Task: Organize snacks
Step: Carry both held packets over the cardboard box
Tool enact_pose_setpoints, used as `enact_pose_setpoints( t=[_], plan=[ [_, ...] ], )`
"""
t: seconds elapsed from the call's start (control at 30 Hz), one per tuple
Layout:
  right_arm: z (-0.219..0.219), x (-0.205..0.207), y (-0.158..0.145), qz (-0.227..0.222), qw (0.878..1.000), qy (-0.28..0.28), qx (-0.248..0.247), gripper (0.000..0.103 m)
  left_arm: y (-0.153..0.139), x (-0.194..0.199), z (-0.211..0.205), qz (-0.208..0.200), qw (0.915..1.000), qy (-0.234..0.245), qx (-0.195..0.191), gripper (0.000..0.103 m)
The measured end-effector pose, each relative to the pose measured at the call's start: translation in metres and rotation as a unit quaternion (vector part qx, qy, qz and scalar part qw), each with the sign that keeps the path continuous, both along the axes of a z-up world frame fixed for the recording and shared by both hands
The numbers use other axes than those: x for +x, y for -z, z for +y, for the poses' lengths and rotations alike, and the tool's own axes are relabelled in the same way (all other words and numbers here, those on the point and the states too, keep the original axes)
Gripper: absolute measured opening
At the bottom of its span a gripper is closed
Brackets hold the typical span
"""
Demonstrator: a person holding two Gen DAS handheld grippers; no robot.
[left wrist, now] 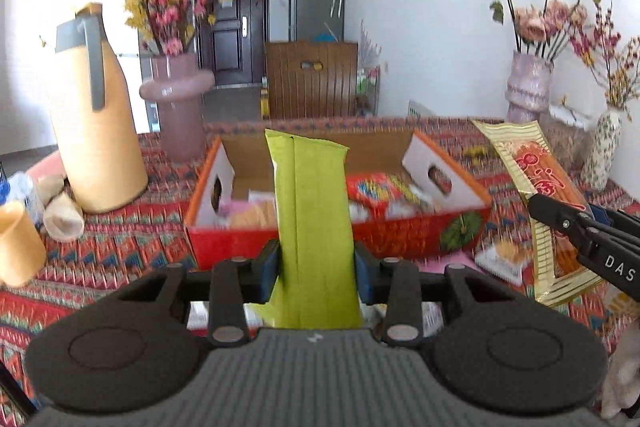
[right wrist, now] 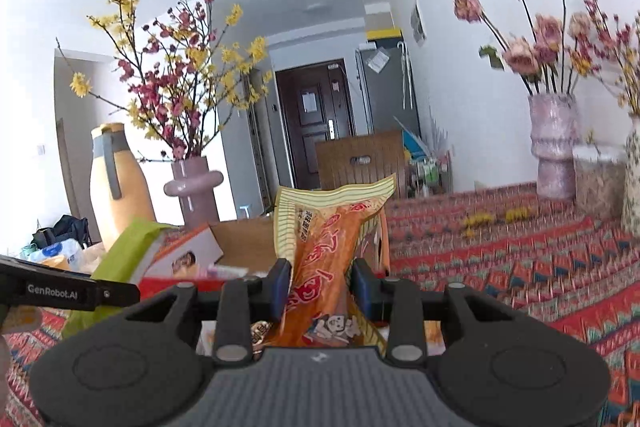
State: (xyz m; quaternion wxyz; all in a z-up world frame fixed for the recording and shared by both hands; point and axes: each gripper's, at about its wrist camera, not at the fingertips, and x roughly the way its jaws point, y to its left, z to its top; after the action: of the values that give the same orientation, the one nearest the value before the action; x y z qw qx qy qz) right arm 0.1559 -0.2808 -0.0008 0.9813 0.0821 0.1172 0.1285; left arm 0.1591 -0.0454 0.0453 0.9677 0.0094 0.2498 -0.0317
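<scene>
My left gripper [left wrist: 316, 263] is shut on a long green snack packet [left wrist: 312, 211], held upright just in front of the red-and-orange cardboard box [left wrist: 392, 239]. The box holds several snack packs [left wrist: 384, 191]. My right gripper [right wrist: 322, 291] is shut on an orange-and-gold snack packet [right wrist: 328, 247], held upright above the table to the right of the box. That packet [left wrist: 536, 179] and the right gripper also show at the right of the left wrist view. The green packet [right wrist: 128, 247] and the box [right wrist: 188, 255] show at the left of the right wrist view.
A yellow thermos jug [left wrist: 96, 131], a pink vase of blossom branches [left wrist: 176, 99] and a yellow cup [left wrist: 16, 247] stand left of the box. A small snack pack [left wrist: 504, 259] lies right of it. Vases of dried flowers [left wrist: 528, 87] stand at the far right on the patterned tablecloth [right wrist: 540, 267].
</scene>
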Motion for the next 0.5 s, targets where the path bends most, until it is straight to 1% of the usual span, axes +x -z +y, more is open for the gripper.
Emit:
enact_pose_setpoints(
  t=[0.1,0.33,0.5],
  plan=[
    [0.004,0.013,-0.013,-0.009,1.0,0.0,-0.005,0.033,-0.012,0.011,0.003,-0.016,0.9998,-0.007,-0.005,0.039],
    [0.021,0.055,-0.037,-0.017,1.0,-0.001,-0.018,0.033,-0.03,0.045,0.007,-0.033,0.9991,-0.016,-0.02,0.039],
    [0.035,0.086,-0.045,-0.012,0.999,-0.006,-0.029,0.033,-0.033,0.069,0.013,-0.044,0.9984,-0.026,-0.023,0.039]
  ],
)
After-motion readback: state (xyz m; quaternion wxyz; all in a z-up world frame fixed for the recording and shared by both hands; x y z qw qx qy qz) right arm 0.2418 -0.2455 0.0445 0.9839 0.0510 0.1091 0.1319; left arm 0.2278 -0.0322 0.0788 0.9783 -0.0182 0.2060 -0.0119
